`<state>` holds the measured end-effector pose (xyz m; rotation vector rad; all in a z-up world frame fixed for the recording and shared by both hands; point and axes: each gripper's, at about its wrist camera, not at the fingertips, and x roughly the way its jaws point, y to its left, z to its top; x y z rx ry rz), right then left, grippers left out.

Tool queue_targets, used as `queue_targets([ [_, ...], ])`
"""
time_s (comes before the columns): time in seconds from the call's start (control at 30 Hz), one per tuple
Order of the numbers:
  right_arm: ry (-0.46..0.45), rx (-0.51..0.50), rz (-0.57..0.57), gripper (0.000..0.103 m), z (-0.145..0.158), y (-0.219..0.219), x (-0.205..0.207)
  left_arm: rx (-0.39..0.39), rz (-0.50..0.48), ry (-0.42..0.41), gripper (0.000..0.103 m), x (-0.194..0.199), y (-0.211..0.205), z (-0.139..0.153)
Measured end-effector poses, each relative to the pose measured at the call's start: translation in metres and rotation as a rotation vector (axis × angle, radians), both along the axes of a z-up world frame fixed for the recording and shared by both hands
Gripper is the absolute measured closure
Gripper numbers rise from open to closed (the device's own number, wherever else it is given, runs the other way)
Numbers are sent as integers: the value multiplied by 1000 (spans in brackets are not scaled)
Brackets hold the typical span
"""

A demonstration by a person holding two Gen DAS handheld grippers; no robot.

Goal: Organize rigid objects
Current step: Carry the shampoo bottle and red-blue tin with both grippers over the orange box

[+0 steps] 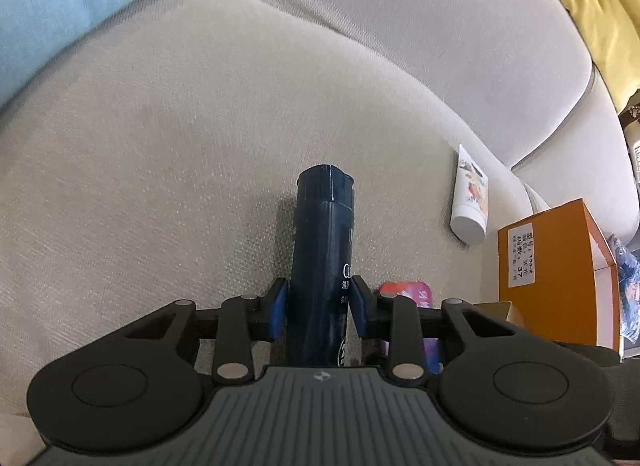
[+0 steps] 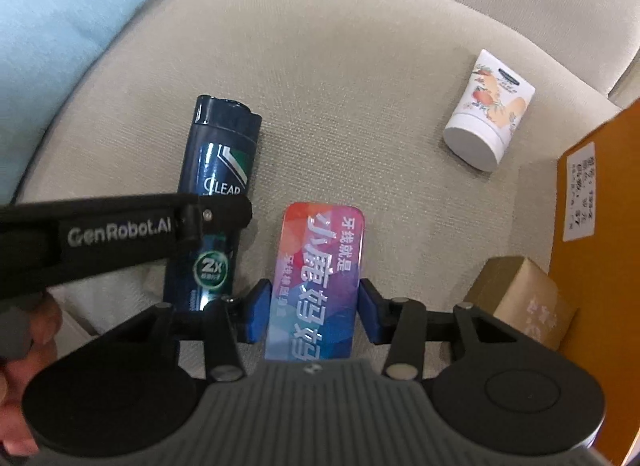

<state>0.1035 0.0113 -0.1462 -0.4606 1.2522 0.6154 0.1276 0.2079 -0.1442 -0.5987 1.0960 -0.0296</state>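
At the bottom centre of the left wrist view the left gripper (image 1: 319, 308) has its blue pads pressed on the sides of a dark blue shampoo bottle (image 1: 322, 250) lying on the beige sofa cushion (image 1: 160, 145). At the bottom centre of the right wrist view the right gripper (image 2: 313, 308) grips a colourful flat floss box (image 2: 318, 274) between its pads. Farther off, a white tube (image 2: 486, 113) lies at the upper right, an orange box (image 2: 600, 225) stands at the right edge with a small tan carton (image 2: 520, 298) beside it, and a light blue pillow (image 2: 60, 25) fills the upper left.
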Motion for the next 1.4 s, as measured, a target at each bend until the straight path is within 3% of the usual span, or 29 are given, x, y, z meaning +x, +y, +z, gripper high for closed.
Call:
queue_targets([
  [0.33, -114, 79, 30, 56, 33, -39, -45, 53, -6, -117, 67, -20, -11, 31],
  [0.7, -184, 204, 68, 56, 76, -61, -32, 116, -36, -194, 67, -50, -29, 84],
  [1.1, -251, 312, -66, 56, 127, -144, -17, 164, -248, -315, 67, -45, -111, 147],
  [1.27, -276, 350, -185, 56, 136, -202, -4, 158, -363, -349, 67, -34, -152, 164],
  [1.4, -305, 366, -294, 56, 141, -253, 6, 208, -483, -386, 67, -22, -190, 176],
])
